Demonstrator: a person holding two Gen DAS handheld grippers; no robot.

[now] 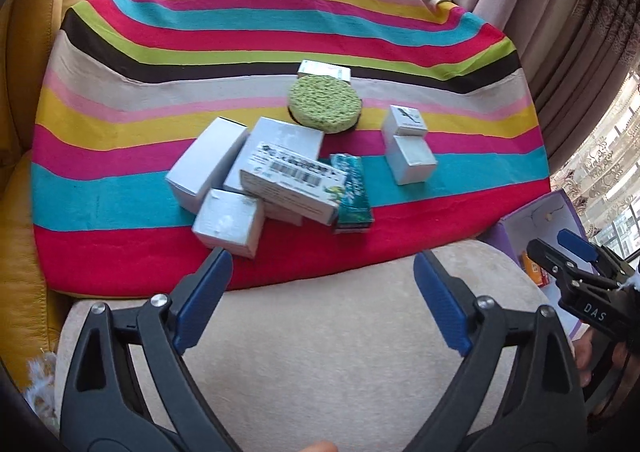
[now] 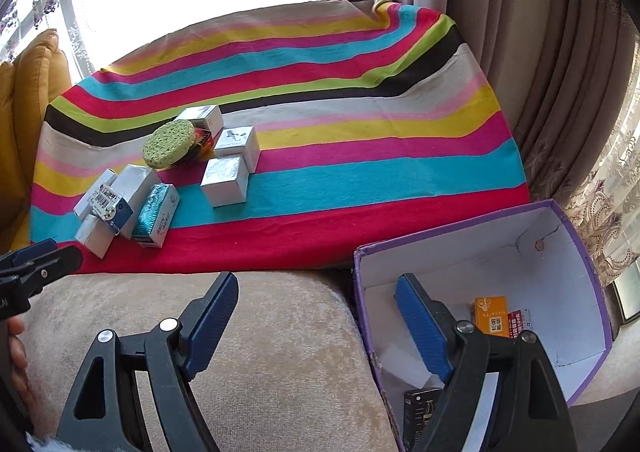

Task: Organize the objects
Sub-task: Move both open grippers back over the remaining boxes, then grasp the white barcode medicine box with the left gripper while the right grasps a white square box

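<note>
A pile of small cartons lies on the striped cloth (image 1: 160, 52): several white and silver boxes, a barcode box (image 1: 294, 182) and a teal box (image 1: 352, 192). Behind them sits a round green sponge (image 1: 325, 104) with a small white box (image 1: 324, 71) behind it. Two silver boxes (image 1: 412, 160) stand to the right. My left gripper (image 1: 323, 258) is open and empty over the beige cushion, just short of the pile. My right gripper (image 2: 317, 279) is open and empty, one finger over the purple box (image 2: 560, 272). That box holds an orange packet (image 2: 490, 314) and a black carton (image 2: 420, 408).
A beige cushion (image 1: 320, 352) lies between me and the cloth. A yellow leather seat (image 1: 32, 92) rises on the left, and curtains (image 2: 520, 52) hang at the right. The right gripper (image 1: 550, 242) shows at the right edge of the left wrist view.
</note>
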